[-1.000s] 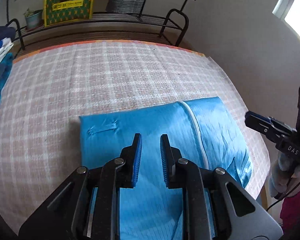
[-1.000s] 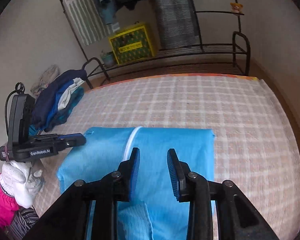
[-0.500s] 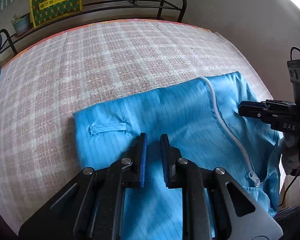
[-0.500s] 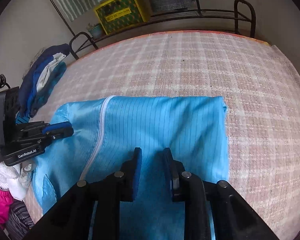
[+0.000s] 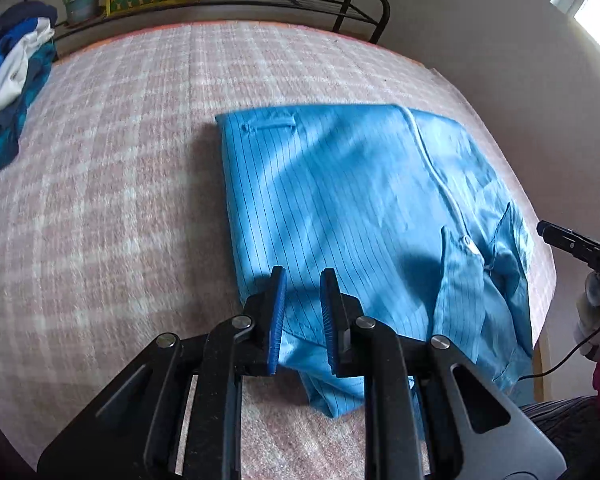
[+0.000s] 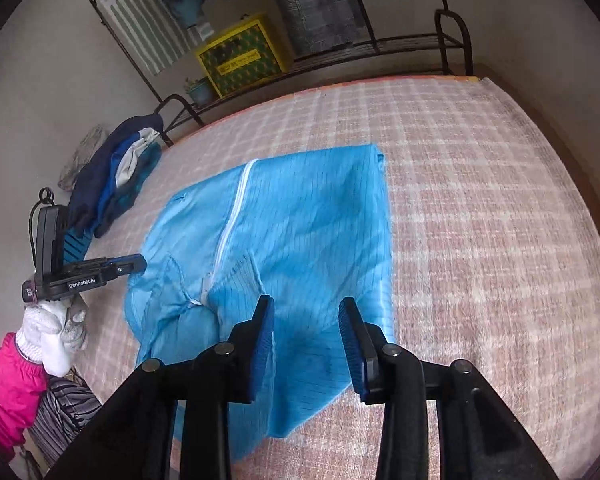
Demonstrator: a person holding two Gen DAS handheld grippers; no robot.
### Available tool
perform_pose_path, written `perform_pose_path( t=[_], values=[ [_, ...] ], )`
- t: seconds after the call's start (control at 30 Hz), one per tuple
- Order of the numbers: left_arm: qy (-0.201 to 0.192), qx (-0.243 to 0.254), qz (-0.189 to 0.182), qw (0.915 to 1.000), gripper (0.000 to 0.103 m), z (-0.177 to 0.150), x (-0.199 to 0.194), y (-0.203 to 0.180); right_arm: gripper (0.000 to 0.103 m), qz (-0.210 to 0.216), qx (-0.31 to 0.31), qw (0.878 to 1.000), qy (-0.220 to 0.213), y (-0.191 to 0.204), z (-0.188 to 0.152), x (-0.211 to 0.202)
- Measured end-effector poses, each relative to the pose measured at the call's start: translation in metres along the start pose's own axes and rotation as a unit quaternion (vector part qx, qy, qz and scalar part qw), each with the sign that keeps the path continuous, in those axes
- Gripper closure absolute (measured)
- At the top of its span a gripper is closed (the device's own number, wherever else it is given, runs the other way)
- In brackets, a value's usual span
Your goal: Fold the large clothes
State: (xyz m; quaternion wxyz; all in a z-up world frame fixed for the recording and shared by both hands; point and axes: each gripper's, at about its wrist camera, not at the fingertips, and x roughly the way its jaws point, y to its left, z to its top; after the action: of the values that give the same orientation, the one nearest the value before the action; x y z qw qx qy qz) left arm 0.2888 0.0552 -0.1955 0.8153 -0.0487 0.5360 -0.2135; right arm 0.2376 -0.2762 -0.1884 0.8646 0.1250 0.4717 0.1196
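Observation:
A bright blue pinstriped garment (image 5: 352,208) with a white zipper (image 5: 436,168) lies folded on the pink checked bed cover (image 5: 120,184). It also shows in the right wrist view (image 6: 300,232), zipper (image 6: 232,216) running down its left part. My left gripper (image 5: 303,312) hovers over the garment's near left edge, jaws a little apart and empty. My right gripper (image 6: 306,336) hovers over the garment's near edge, jaws wide apart and empty. Each gripper shows at the edge of the other's view, the right one (image 5: 572,240) and the left one (image 6: 100,270).
A pile of dark blue and white clothes (image 6: 116,176) lies at the bed's left edge, also in the left wrist view (image 5: 8,80). A black metal rack (image 6: 380,44) with a yellow-green box (image 6: 240,56) stands behind the bed. The bed's right edge (image 5: 540,248) drops off beside the garment.
Both grippers have pulled back toward the near edge of the garment and opened wider, the right one most. The garment now lies with its near end rumpled.

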Motion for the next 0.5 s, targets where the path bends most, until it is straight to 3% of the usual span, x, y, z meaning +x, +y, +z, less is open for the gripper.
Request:
perform_pose_path(
  t=[0.1,0.2,0.33,0.4,0.5],
  values=[
    [0.005,0.000,0.006,1.0000,0.086,-0.013,0.009,-0.001,0.067,-0.013,0.000,1.000,0.020,-0.011,-0.006,0.016],
    [0.000,0.016,0.015,0.9998,0.086,-0.021,0.006,-0.008,0.074,-0.054,0.002,0.995,0.079,-0.024,-0.018,0.044],
    [0.009,0.012,0.009,0.9998,0.086,-0.028,-0.001,-0.002,0.074,-0.037,0.030,0.994,0.097,-0.038,-0.025,0.036],
    [0.008,-0.005,-0.001,1.0000,0.086,-0.031,-0.011,0.008,0.073,-0.038,0.021,0.995,0.091,-0.038,-0.026,0.023],
    [-0.009,-0.047,-0.035,0.9982,0.079,-0.028,-0.029,0.025,0.068,-0.022,0.003,0.999,0.035,-0.036,-0.021,-0.003]
  ],
)
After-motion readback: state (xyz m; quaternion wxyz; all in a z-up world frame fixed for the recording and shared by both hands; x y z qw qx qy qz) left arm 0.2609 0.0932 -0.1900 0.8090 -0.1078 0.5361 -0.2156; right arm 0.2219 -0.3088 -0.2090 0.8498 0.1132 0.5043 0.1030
